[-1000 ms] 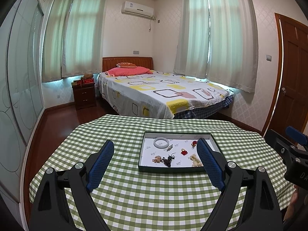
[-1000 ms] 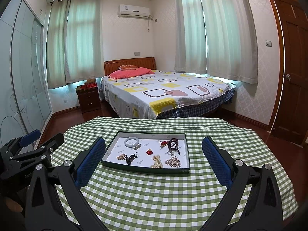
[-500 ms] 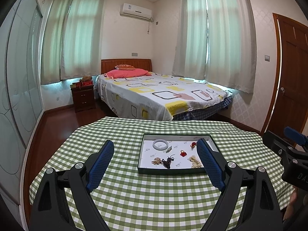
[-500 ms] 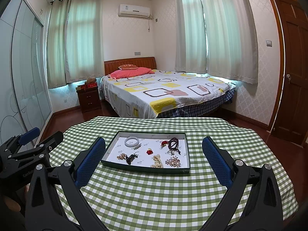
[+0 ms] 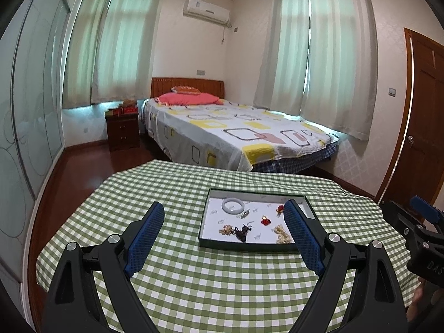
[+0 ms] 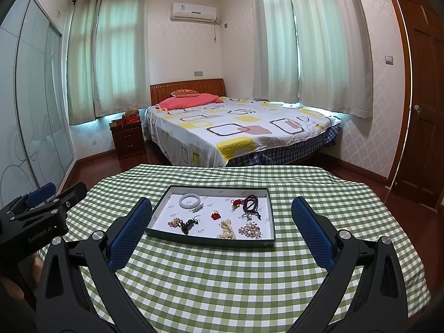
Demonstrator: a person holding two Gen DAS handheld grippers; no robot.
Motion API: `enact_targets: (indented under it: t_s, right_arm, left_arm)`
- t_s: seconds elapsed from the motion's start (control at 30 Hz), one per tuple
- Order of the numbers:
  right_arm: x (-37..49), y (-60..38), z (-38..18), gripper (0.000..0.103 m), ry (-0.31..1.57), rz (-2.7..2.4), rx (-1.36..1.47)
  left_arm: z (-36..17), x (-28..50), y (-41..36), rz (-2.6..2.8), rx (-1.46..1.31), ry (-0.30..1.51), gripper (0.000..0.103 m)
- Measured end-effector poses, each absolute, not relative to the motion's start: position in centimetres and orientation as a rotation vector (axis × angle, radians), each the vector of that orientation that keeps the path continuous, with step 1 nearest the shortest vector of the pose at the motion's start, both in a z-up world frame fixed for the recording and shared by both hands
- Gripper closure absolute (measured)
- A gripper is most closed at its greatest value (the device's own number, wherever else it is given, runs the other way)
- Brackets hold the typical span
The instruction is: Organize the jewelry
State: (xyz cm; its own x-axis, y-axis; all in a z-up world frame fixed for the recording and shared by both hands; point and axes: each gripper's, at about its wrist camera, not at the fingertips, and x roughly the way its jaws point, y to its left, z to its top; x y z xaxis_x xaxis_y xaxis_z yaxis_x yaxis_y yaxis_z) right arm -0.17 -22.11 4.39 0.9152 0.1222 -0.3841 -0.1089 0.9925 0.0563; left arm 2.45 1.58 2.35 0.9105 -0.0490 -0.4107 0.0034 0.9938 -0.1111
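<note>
A dark, white-lined tray [image 6: 211, 240] lies on the green checked table and shows in the left wrist view [image 5: 249, 245] too. In it are a white bangle [image 6: 189, 201], a dark bead bracelet [image 6: 250, 206], a red charm [image 6: 215, 215], a dark pendant [image 6: 188, 224] and pale bead clusters [image 6: 251, 230]. My left gripper [image 5: 223, 229] is open and empty, above the table to the tray's left. My right gripper [image 6: 220, 224] is open and empty, in front of the tray. Each gripper's body shows at the edge of the other's view.
The round table [image 6: 222, 283] has a green checked cloth. Behind it stand a bed [image 6: 236, 127] and a nightstand [image 6: 127, 138]. A wooden door [image 6: 424, 97] is at the right and a glass wardrobe [image 6: 33, 111] at the left.
The left wrist view has tilted upward, so the tray sits lower in frame and more ceiling shows. The right gripper has stayed almost still. Both stay open.
</note>
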Motion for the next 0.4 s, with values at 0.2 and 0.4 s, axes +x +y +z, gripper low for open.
enact_targets:
  t_s: [0.2,0.4]
  right_arm:
    - [0.7,-22.4,3.7,0.005,0.410,0.115,0.035]
    - [3.9,-24.9,1.4,0.005,0.465,0.101,0.074]
  left_arm:
    - [1.3,3.9,1.8,0.000,-0.080,0.442,0.018]
    - [-2.3,8.1,3.7,0.016,-0.091,0.555,0.018]
